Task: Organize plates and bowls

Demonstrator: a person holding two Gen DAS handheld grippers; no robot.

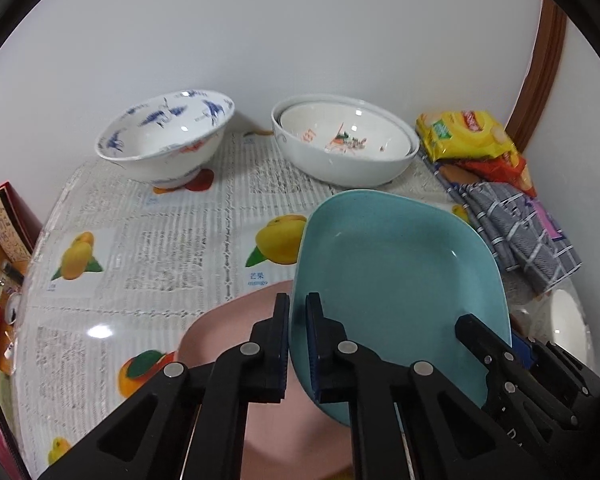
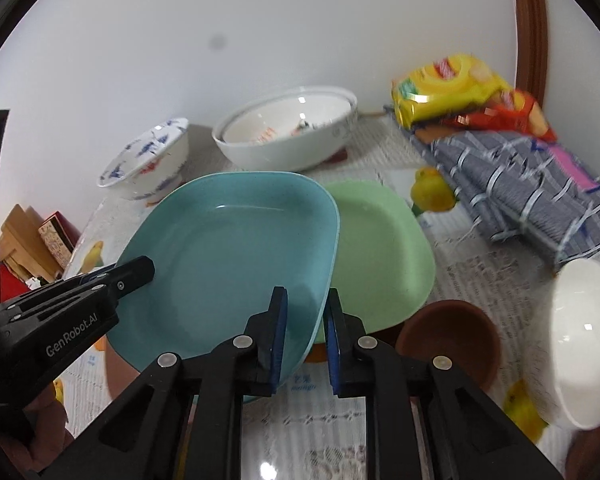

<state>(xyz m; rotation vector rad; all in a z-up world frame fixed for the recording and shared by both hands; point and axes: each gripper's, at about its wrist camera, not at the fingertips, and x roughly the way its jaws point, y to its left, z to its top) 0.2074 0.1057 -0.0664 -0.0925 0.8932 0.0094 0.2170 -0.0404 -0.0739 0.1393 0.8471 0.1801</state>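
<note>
Teal plate (image 2: 228, 248), blue-patterned white bowl (image 1: 164, 136)

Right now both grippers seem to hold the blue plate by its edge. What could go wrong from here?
1. The blue plate is tilted and pinched only at its rim by the left gripper and the right gripper; uneven pulling could make it slip.
2. It hangs over the green plate and pink plate; a drop could chip them.
3. The brown bowl sits near the right gripper and may get bumped.
</note>
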